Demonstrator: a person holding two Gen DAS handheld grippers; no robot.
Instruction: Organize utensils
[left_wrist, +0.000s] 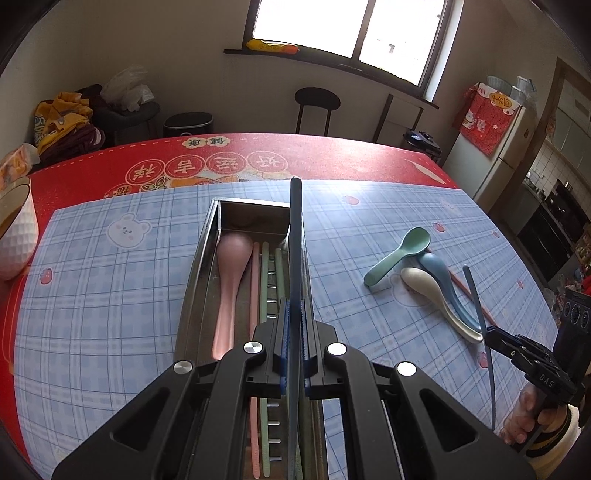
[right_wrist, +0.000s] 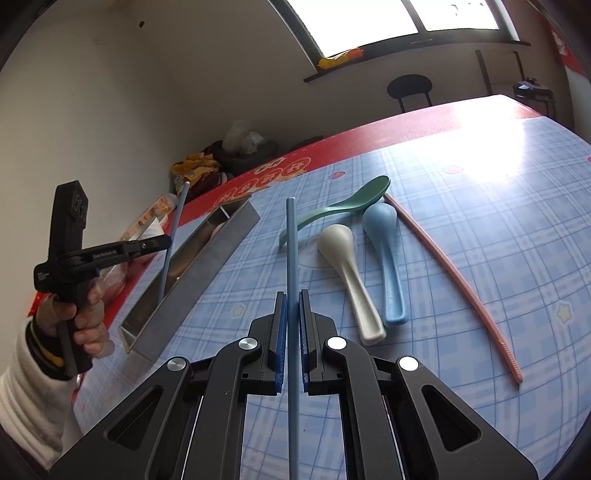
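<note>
Each hand grips one blue chopstick, and the step in hand looks like stowing the left one. The left tool (left_wrist: 294, 347) is clamped tight on its chopstick (left_wrist: 295, 229), which lies along the open metal box (left_wrist: 207, 236) and just above it; in the right wrist view its lower end dips into the box's mouth. Already inside lie a pink spoon (left_wrist: 229, 273), a pink chopstick (left_wrist: 255, 280) and two green chopsticks (left_wrist: 265, 288). The right tool (right_wrist: 293, 332) is likewise closed hard on the second blue chopstick (right_wrist: 291, 251), held above the surface, well apart from the box. Loose on the checked mat (right_wrist: 480, 221) are a green spoon (right_wrist: 354, 205), a white spoon (right_wrist: 347, 266) and a blue spoon (right_wrist: 388, 258) close together, with another pink chopstick (right_wrist: 454, 280) just beyond them. The next move probably calls for lowering the left chopstick until it lies parallel with the sticks in the box, then letting go so that it does not bounce or cross them. After that the right tool would have to bring its stick over the box and line it up lengthwise before release. The spoons and the loose pink chopstick are still to be collected.
</note>
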